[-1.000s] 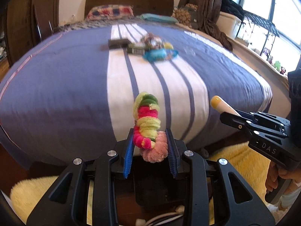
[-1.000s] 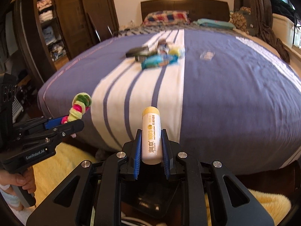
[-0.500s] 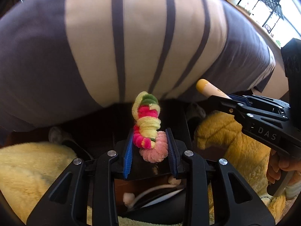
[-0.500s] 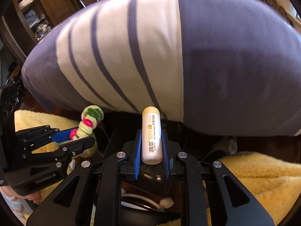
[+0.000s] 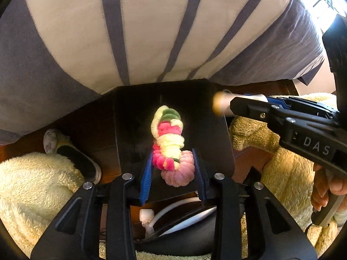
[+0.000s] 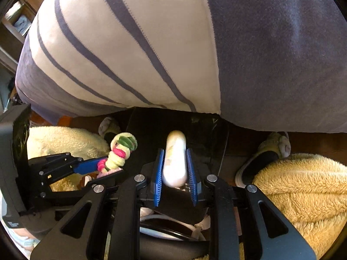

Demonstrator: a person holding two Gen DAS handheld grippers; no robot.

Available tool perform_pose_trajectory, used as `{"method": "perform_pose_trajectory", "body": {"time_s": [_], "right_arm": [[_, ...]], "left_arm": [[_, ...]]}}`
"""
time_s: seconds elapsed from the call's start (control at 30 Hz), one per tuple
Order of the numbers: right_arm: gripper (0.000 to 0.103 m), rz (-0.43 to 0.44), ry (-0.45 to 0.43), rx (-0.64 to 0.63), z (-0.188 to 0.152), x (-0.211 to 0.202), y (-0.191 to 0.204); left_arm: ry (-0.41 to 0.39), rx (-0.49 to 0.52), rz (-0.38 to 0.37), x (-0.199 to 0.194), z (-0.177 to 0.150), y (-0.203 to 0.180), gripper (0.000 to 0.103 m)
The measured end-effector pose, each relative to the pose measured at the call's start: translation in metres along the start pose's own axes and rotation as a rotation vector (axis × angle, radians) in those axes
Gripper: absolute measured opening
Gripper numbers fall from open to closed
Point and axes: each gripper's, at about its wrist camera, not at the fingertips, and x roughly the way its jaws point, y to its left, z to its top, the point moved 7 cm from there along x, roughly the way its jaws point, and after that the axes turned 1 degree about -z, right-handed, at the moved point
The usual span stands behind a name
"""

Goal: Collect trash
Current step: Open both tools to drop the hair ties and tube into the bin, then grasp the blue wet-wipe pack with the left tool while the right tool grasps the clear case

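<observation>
A fuzzy coil of pink, yellow and green chenille (image 5: 169, 143) stands between the blue pads of my left gripper (image 5: 172, 162), whose jaws are opening while the pads still touch it. My right gripper (image 6: 174, 162) is shut on a white tube with a yellow cap (image 6: 175, 158). Both grippers point steeply down over a black bin (image 5: 134, 117) at the foot of the bed. The right wrist view shows the bin's dark wall (image 6: 206, 127) just beyond the tube. At the left of that view are the left gripper (image 6: 104, 169) and the coil (image 6: 121, 149). The blurred tube (image 5: 219, 105) shows at the right of the left wrist view.
The bed's striped purple and white cover (image 5: 151, 32) overhangs just behind the bin. Fluffy yellow rugs (image 5: 32, 184) (image 6: 303, 184) lie on both sides. Slippers (image 5: 71, 151) (image 6: 260, 162) sit on the dark wooden floor. A white plug and cable (image 5: 151, 216) lie below the left gripper.
Both grippers have dropped from facing across the bed to pointing down at the black bin, each still carrying its item. The trash pile on the bed has left both views.
</observation>
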Motion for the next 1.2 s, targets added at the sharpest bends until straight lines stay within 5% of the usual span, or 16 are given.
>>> {"method": "perform_pose_trajectory", "body": {"time_s": [0.17,0.3,0.6,0.77,1.2], "right_arm": [[0.028,0.013,-0.01,0.024,0.003,-0.005,-0.003],[0.033,0.007,-0.037,0.044,0.007,-0.012,-0.007],[0.076,-0.061,-0.173,0.063,0.023,-0.058,-0.02],[0.094,-0.116,-0.317,0.041,0.044,-0.113,-0.022],[0.095,-0.158,-0.482,-0.021,0.116,-0.168,-0.018]], "left_arm": [[0.016,-0.017,-0.008,-0.001,-0.002,0.001,0.039],[0.0,-0.022,0.013,-0.005,0.0,0.005,0.056],[-0.119,0.005,0.126,-0.049,0.014,0.011,0.088],[-0.248,0.024,0.161,-0.097,0.031,0.011,0.095],[-0.468,0.047,0.256,-0.188,0.106,0.015,0.095]]}}
